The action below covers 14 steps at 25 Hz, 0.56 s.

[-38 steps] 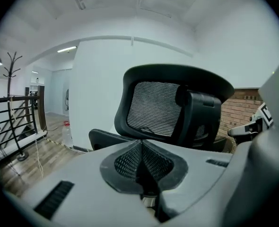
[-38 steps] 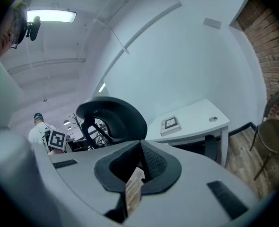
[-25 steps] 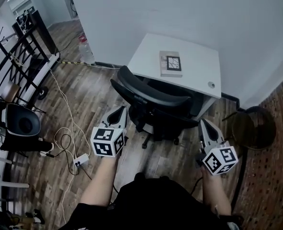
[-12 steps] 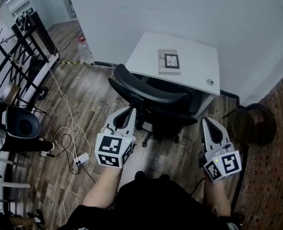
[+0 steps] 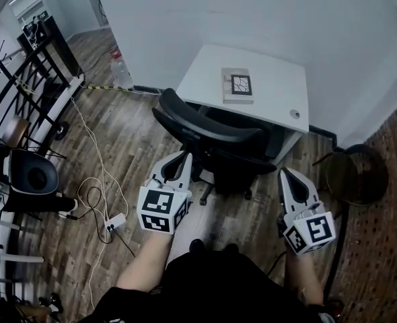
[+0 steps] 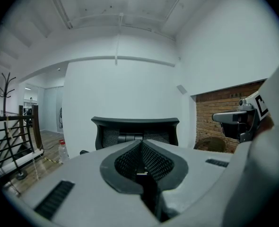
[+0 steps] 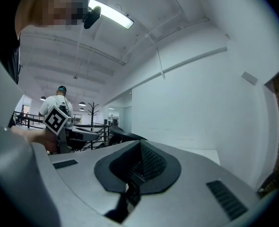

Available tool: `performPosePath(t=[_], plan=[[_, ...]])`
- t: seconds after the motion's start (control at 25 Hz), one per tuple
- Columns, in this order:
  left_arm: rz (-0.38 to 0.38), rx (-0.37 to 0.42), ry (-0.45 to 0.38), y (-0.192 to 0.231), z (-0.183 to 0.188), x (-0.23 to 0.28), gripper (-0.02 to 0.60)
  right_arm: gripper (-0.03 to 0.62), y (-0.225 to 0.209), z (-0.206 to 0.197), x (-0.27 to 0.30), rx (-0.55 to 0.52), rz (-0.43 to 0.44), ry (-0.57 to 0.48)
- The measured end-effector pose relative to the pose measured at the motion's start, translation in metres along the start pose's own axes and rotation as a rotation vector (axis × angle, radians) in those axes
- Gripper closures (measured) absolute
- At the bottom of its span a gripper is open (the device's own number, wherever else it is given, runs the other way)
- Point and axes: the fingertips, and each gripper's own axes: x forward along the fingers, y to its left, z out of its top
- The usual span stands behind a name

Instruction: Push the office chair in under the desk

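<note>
The black office chair (image 5: 212,140) stands with its seat partly under the white desk (image 5: 279,73), its curved backrest toward me. My left gripper (image 5: 183,157) is shut and empty, its tips close behind the left end of the backrest; whether they touch it I cannot tell. The left gripper view looks along the shut left gripper (image 6: 142,144) at the mesh backrest (image 6: 135,126) straight ahead. My right gripper (image 5: 287,174) is also shut and empty, to the right of the chair and apart from it. Over the right gripper (image 7: 140,146) I see the chair's back (image 7: 125,135) and the desk top (image 7: 203,154).
A small book (image 5: 237,86) lies on the desk. A dark round stool (image 5: 355,177) stands by the brick wall at right. Cables and a power strip (image 5: 114,224) lie on the wood floor at left, near a black seat (image 5: 30,173) and a railing (image 5: 23,79).
My left gripper has shifted right, closer to the chair's backrest. The right gripper has barely moved. The chair stands where it was relative to the desk.
</note>
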Motion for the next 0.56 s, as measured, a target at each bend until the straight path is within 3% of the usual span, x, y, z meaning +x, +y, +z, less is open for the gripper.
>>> performPosePath(t=[0.56], plan=[[-0.006, -0.006, 0.015, -0.0078, -0.0063, -0.0058, 0.569, 0.591, 0.0067, -0.0034, -0.0099, 0.031, 0.033, -0.006]])
